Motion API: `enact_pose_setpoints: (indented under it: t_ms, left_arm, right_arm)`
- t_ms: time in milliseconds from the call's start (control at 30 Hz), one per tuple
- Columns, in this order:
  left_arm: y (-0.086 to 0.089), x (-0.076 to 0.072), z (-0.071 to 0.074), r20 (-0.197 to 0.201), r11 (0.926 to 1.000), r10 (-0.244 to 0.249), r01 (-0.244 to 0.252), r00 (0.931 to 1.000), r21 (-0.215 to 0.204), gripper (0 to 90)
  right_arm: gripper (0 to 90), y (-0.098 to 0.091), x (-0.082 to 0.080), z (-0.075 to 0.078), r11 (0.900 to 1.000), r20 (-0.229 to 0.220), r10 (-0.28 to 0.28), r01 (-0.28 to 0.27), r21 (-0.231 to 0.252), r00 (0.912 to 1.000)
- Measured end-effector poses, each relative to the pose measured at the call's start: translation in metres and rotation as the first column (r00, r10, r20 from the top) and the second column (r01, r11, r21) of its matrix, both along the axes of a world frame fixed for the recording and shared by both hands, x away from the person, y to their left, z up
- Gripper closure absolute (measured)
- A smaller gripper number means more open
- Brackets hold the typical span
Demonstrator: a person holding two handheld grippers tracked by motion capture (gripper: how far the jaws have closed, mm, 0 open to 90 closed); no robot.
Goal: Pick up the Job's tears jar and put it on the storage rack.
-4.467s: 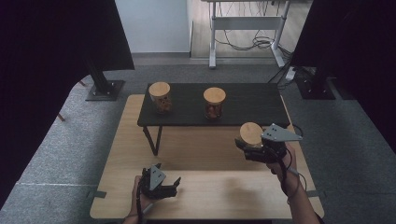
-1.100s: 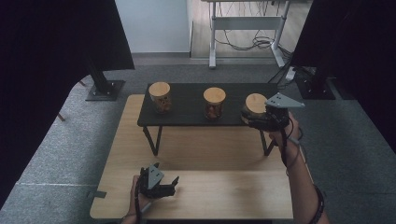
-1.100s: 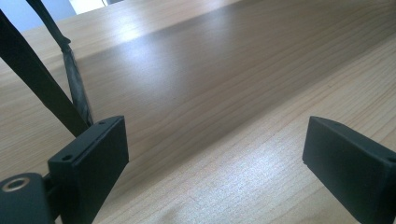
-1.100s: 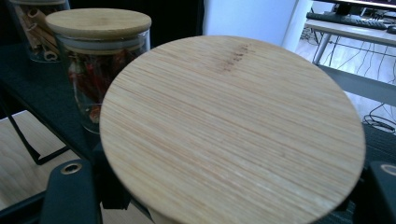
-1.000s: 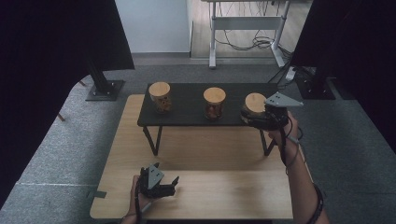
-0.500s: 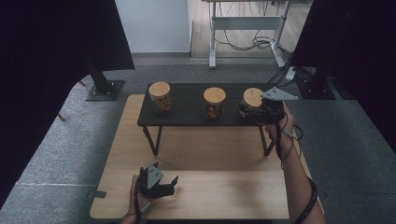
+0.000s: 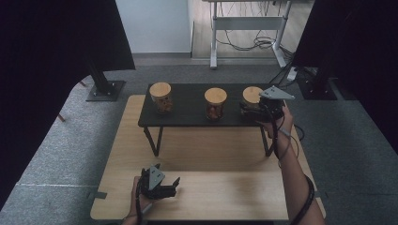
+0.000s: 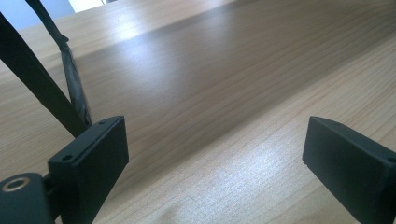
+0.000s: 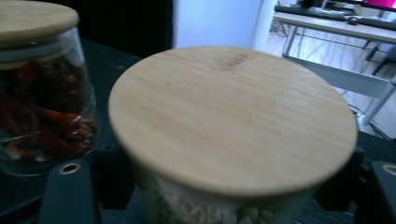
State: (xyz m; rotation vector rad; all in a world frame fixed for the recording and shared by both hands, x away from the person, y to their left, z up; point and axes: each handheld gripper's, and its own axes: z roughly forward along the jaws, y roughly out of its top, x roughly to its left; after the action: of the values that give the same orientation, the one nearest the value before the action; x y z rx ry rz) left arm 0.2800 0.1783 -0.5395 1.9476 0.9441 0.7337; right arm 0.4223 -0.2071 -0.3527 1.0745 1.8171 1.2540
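**Jar set at the right end of the black shelf**

The left claw (image 7: 174, 183) rests low on the wooden counter (image 7: 225, 197), jaws wide, nothing between them. On the black shelf (image 7: 187, 105) stand three wood-lidded jars: a left jar (image 7: 161, 97), a chilli jar (image 7: 215, 103), then the white-bean jar (image 7: 252, 98). The right claw (image 7: 248, 111) straddles this last one, its jaws just easing open.

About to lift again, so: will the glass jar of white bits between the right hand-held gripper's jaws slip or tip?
The jar looks like smooth glass, so probably slippery and breakable. Its wooden lid overhangs the body and may catch the jaws. It seems squat, so tipping is unlikely.
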Motion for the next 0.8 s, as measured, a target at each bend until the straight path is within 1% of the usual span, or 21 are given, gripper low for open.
enact_pose_setpoints:
  t_ms: [100, 300, 600, 700, 800]
  left_arm:
    - [0.0006, -0.0001, 0.0003, 0.001, 1.0000, 0.001, -0.001, 1.0000, -0.002, 6.4]
    - [-0.0002, -0.0003, 0.0002, 0.001, 1.0000, -0.001, 0.001, 1.0000, 0.001, 6.4]
    - [-0.0001, -0.0003, 0.0002, 0.001, 1.0000, 0.000, 0.000, 1.0000, 0.001, 6.4]
    - [0.0000, -0.0003, 0.0002, 0.001, 1.0000, 0.000, 0.000, 1.0000, 0.000, 6.4]
    - [-0.0001, -0.0003, 0.0002, 0.000, 1.0000, 0.000, 0.000, 1.0000, 0.000, 6.4]
  right_arm:
    - [22.4, -0.0012, 0.0011, -0.0005, 0.9999, -0.007, -0.006, 0.006, 0.011, 1.0000]
    - [22.1, -0.0004, 0.0000, -0.0003, 0.9999, -0.004, -0.015, 0.015, 0.001, 0.9999]
    - [22.0, -0.0004, -0.0008, -0.0015, 0.9998, -0.002, -0.019, 0.019, 0.008, 0.9998]
    - [21.5, 0.0009, -0.0017, -0.0020, 0.9996, -0.002, -0.028, 0.028, -0.002, 0.9996]
    - [21.2, 0.0008, -0.0022, -0.0021, 0.9996, -0.003, -0.029, 0.029, 0.003, 0.9996]
